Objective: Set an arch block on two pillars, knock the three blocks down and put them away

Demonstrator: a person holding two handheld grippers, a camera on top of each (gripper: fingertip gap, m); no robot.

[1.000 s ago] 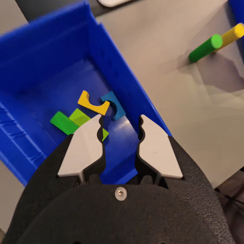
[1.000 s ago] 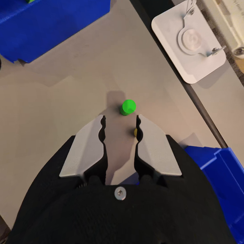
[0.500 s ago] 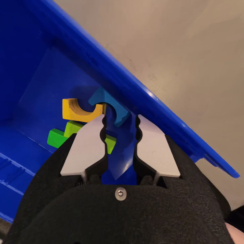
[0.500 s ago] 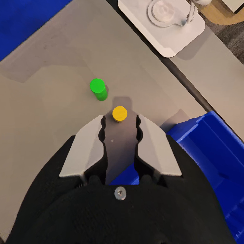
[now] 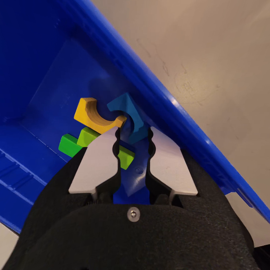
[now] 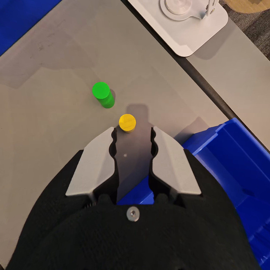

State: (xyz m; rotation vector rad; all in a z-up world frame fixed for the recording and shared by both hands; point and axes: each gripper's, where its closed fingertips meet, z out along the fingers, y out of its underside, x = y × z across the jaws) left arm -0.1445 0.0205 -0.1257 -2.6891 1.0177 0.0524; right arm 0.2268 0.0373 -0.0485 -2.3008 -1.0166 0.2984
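Left gripper [image 5: 133, 129], fingers parted and empty, is reaching into the blue bin [image 5: 168, 105]; the blue arch block [image 5: 130, 114] is lying just beyond its fingertips, beside a yellow arch block [image 5: 87, 115].

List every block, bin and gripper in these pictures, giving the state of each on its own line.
green pillar: upright on the table
yellow pillar: upright, uncapped
yellow arch block: lying in the bin
blue arch block: lying against the bin wall
blue bin: open-topped
left gripper: open, empty
right gripper: open, empty
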